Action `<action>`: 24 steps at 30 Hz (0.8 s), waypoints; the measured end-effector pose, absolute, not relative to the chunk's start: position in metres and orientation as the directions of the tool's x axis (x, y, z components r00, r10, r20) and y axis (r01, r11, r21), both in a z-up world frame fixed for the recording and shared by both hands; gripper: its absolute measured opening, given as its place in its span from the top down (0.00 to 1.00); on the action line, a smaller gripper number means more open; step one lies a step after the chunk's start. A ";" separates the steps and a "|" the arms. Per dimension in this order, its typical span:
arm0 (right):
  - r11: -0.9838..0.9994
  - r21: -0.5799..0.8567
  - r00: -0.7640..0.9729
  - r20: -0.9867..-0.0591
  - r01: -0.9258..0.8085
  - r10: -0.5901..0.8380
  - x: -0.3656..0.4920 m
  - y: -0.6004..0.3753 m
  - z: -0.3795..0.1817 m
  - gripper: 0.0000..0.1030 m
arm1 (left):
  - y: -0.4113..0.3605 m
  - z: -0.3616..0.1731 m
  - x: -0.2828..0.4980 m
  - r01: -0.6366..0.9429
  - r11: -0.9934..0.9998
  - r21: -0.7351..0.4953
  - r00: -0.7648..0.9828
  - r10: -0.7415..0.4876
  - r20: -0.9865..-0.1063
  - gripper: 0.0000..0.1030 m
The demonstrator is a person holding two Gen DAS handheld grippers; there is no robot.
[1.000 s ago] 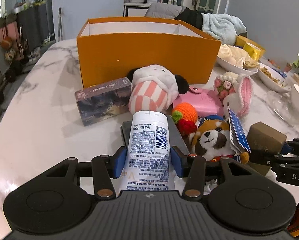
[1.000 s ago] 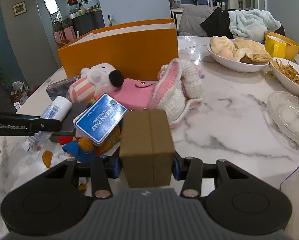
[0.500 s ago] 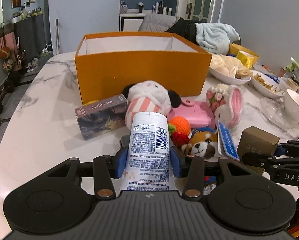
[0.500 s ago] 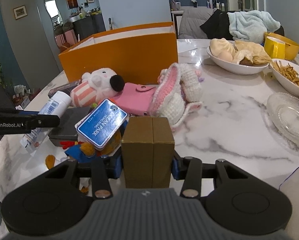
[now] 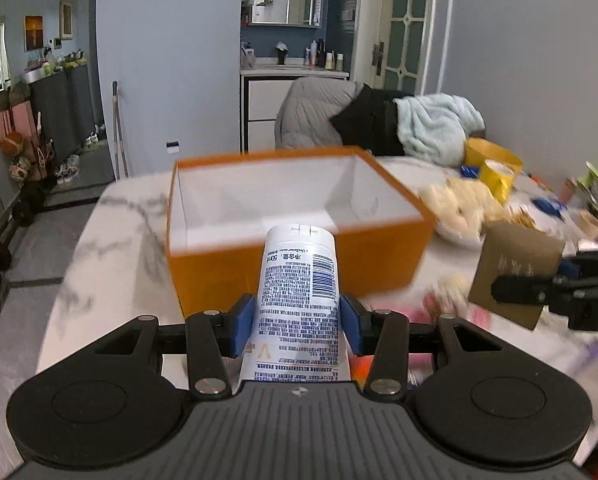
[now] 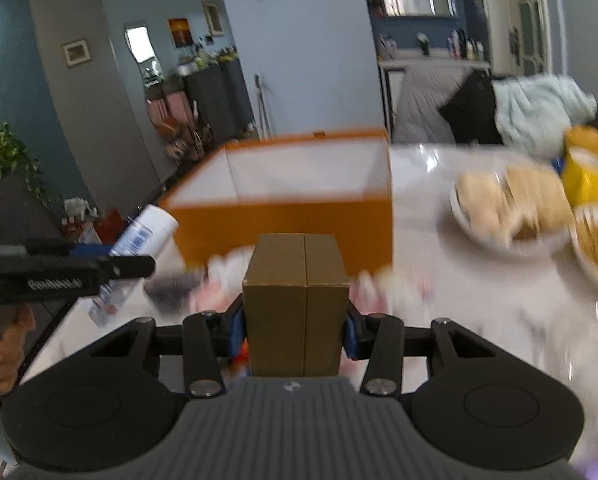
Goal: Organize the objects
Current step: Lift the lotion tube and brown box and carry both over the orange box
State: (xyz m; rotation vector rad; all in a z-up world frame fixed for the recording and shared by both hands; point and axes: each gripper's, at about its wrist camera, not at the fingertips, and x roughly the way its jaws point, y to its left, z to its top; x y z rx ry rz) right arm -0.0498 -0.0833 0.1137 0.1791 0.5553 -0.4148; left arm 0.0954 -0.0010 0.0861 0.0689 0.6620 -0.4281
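Both grippers have risen off the cluttered worktop (image 5: 111, 240) since a second ago, each carrying its load. The left gripper (image 5: 297, 322) has its blue fingers (image 5: 241, 330) clamped on the white tube (image 5: 299, 300), whose cap end points toward the orange box (image 5: 299, 264). The right gripper (image 6: 295, 330) has its fingers pressed on either side of the brown carton (image 6: 295, 304), held upright.

Earlier, both wrist views looked across the plush toys and the pink pouch at the box's outer wall. Now each looks over the near rim onto the box's white inside, which appears empty, and the toys have dropped to a blur low in the frames. In the left view the carton hangs in the air to the right of the box; in the right view the tube hangs to the box's left.

Both items thus look clear of the pile and high enough to pass the near wall. The likely next step is carrying them forward over the opening and letting go, with care that the two grippers do not crowd each other.
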 end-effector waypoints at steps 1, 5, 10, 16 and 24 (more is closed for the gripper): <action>0.906 0.052 0.776 -0.539 0.420 -0.329 -0.037 -0.091 0.123 0.54 | -0.004 0.092 0.109 0.403 0.912 -0.074 0.707 -0.362 -0.607 0.48; 0.915 0.045 0.775 -0.549 0.400 -0.312 0.028 -0.127 0.150 0.54 | -0.019 0.102 0.173 0.382 0.922 -0.062 0.705 -0.334 -0.625 0.48; 0.916 0.027 0.709 -0.642 0.401 -0.291 0.114 -0.175 0.136 0.54 | -0.035 0.080 0.242 0.352 0.935 -0.039 0.667 -0.280 -0.691 0.48; 0.911 -0.002 0.563 -0.785 0.413 -0.257 0.176 -0.214 0.083 0.54 | -0.050 0.034 0.302 0.351 0.934 -0.060 0.542 -0.255 -0.800 0.48; 0.919 -0.068 0.370 -0.902 0.388 -0.223 0.199 -0.229 0.044 0.54 | -0.052 0.004 0.330 0.358 0.932 -0.062 0.378 -0.206 -0.903 0.48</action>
